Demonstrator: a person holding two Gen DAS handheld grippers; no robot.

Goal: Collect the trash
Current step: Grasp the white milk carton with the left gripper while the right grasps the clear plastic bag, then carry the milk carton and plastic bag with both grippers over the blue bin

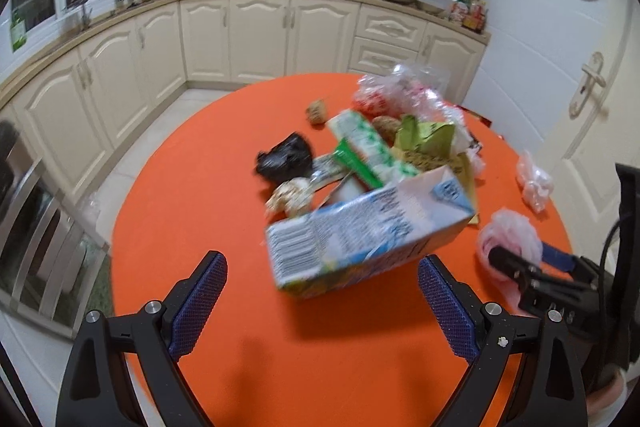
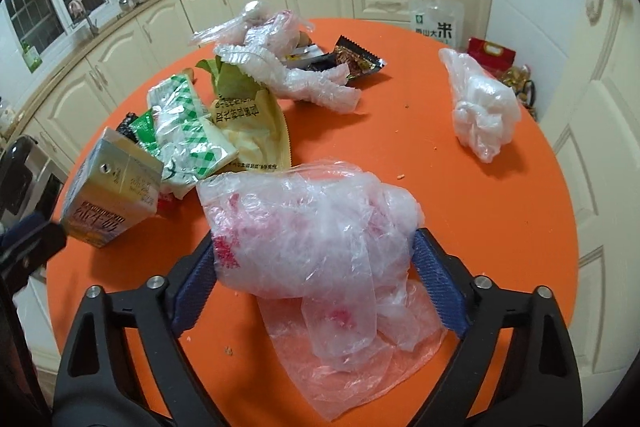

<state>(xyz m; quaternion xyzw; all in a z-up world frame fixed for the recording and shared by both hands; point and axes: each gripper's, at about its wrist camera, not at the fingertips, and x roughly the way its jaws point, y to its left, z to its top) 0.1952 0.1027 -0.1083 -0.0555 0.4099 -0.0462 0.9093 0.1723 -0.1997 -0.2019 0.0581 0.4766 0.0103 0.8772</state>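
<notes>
- Right tool [image 2: 314, 281]: pads pinching a crumpled clear plastic bag [image 2: 312, 223] on the orange tabletop [image 2: 460, 167].
- Left tool [image 1: 322, 301]: spread, empty, before a milk carton [image 1: 360, 231] beside the trash pile.

From my left wrist view the milk carton [image 1: 368, 231] is smeared by motion, so I cannot read its print, and it hides part of the pile of wrappers [image 1: 400, 147] behind it. The right gripper [image 1: 516, 267] enters from the frame's edge, its body cut off. In the right wrist view the clear plastic bag [image 2: 316, 227] covers most of both blue pads [image 2: 434, 279], so I cannot tell whether they press it. The rice bag [image 2: 438, 23] beyond the orange table [image 2: 480, 211] is half hidden by the rim.
</notes>
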